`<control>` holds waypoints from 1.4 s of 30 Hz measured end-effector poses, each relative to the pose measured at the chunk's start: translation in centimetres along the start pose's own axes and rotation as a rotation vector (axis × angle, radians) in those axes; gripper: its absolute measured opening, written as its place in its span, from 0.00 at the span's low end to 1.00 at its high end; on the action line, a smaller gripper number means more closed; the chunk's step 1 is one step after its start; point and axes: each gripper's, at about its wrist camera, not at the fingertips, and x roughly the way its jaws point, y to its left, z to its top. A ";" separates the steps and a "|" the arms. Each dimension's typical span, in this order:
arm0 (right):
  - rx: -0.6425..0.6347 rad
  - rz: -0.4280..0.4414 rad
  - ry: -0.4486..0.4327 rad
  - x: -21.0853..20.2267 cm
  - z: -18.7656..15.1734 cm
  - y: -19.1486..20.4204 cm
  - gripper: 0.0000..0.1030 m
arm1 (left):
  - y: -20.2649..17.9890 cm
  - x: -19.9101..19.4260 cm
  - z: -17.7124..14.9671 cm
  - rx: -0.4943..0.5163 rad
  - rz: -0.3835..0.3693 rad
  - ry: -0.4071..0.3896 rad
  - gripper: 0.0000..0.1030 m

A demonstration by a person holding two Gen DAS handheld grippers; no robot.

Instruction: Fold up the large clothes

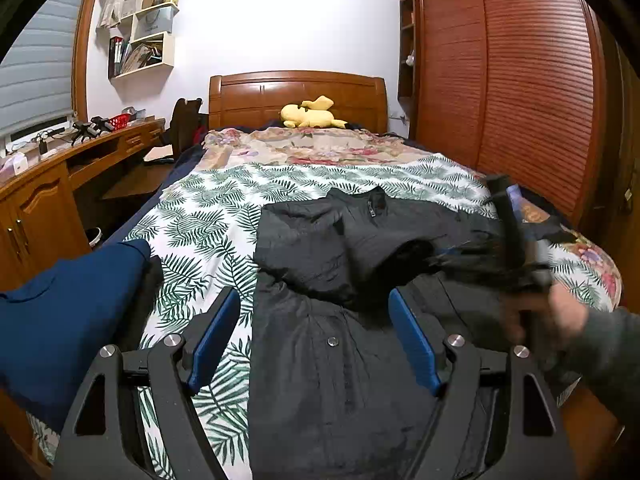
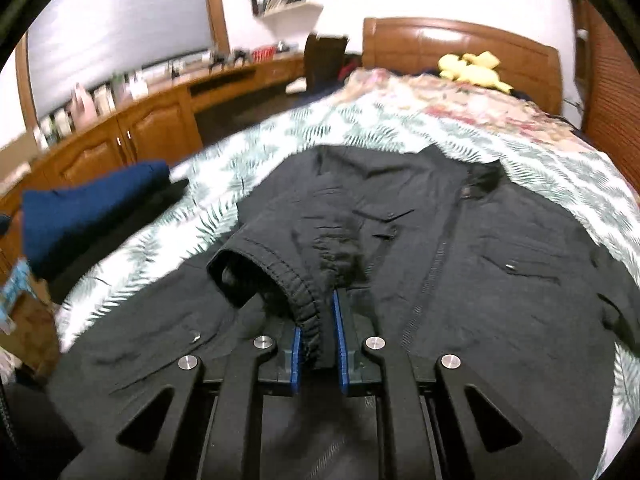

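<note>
Black jacket on the bed, one sleeve cuff pinched in our right gripper.

We see the black jacket (image 2: 460,248) lying front-up on the leaf-print bedspread (image 1: 200,220), zipper closed, collar toward the headboard (image 1: 298,96). Our right gripper (image 2: 318,340) has its fingers narrow, clamped on the elastic sleeve cuff (image 2: 296,292) — sleeve drawn across the chest. Our left gripper (image 1: 316,332) hovers over the jacket's lower part, fingers wide, holding nothing. Folded blue clothes (image 1: 68,300) sit on the bed's left edge; a yellow plush toy (image 1: 310,114) lies by the headboard.

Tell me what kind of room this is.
A bedroom, most likely: a bed with a wooden headboard, a louvred wardrobe beside it, and a yellow plush toy at the pillow end.
</note>
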 end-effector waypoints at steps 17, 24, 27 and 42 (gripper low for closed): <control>0.092 -0.004 -0.013 -9.2 -10.8 -2.7 0.13 | -7.4 -0.7 -0.2 0.073 -0.084 0.050 0.75; 0.137 -0.039 0.017 -8.7 -12.1 -2.3 0.13 | -8.6 0.0 -0.7 0.081 -0.135 0.056 0.75; 0.143 -0.046 0.024 -8.6 -11.4 -2.3 0.13 | -8.6 0.0 -1.5 0.076 -0.138 0.074 0.75; 0.127 -0.081 0.073 -9.8 -10.0 -1.7 0.13 | -7.9 -2.3 -2.7 0.035 -0.104 0.055 0.75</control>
